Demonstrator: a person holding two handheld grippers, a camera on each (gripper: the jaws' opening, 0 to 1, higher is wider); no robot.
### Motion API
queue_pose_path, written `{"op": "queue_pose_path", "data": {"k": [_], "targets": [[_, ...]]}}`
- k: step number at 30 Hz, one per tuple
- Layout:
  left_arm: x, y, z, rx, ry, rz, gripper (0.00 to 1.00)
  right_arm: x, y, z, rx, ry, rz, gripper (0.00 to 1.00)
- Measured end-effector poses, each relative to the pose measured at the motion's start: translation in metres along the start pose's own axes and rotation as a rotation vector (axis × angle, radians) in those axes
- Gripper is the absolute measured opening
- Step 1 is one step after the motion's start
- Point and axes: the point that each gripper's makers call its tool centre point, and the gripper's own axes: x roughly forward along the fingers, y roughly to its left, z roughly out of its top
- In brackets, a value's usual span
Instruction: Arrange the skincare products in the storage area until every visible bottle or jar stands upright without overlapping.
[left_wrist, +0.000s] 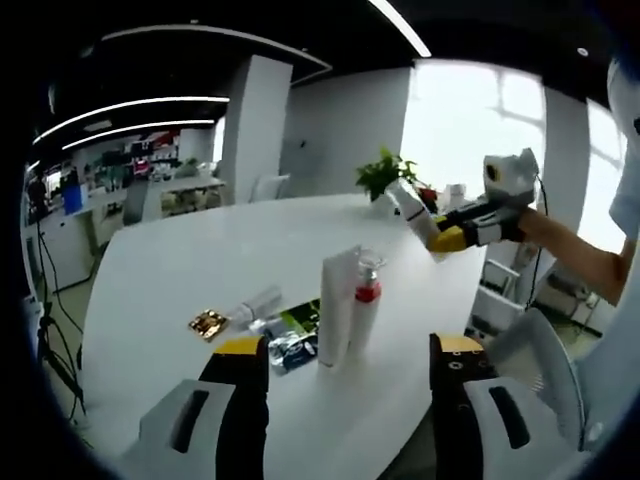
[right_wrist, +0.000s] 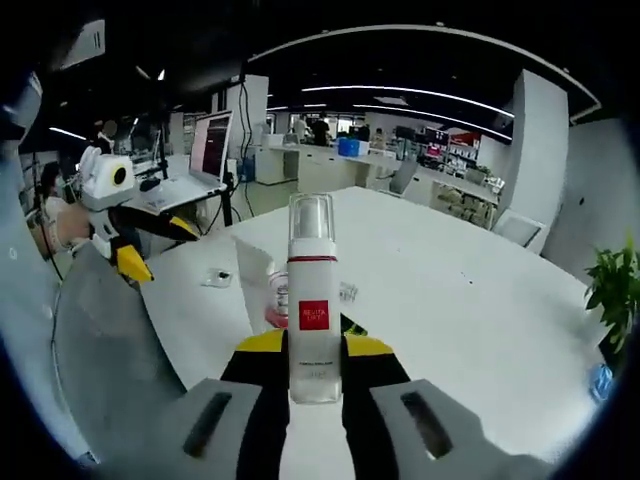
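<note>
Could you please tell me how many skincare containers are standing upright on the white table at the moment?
2: a tall white tube and, beside it, a clear red-collared bottle. A third white bottle is upright but gripped above the table; others may be hidden.

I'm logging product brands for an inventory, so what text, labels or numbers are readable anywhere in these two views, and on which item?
Red square label on the white pump bottle held in the right tongs: white lettering, too blurred to read.
Faint print lower on that bottle: too small to read.
White tube and red-collared bottle on the white table: no legible text.
Gold packet and dark sachets: print unreadable.
</note>
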Motion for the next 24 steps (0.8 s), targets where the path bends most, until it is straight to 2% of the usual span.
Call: {"op": "queue_pose_path", "data": {"k": [5,9,16,21,23,24], "targets": [[-0.001,0.0,0.005,-0.001,-0.024,0.001,0.62,-0.001,0.024,0.019,-0.017,-0.048,0.038,0.18],[-0.003,0.001,0.008,-0.01,-0.041,0.011,0.61,0.009,0.05,0.026,-0.014,-0.076,0.101,0.18],[-0.004,-0.001,0.006,0.009,-0.045,0.022,0.61,0.033,0.085,0.023,0.013,-0.084,0.185,0.18],[-0.004,-0.002,0.006,-0.004,-0.054,0.015,0.69,0.044,0.098,0.015,0.04,-0.084,0.199,0.18],[-0.004,-0.003,0.006,-0.041,-0.059,0.015,0.69,0.046,0.104,0.013,0.046,-0.087,0.207,0.18],[-0.003,-0.005,0.007,-0.106,-0.069,-0.002,0.69,0.047,0.106,0.012,0.047,-0.087,0.206,0.18]]}}
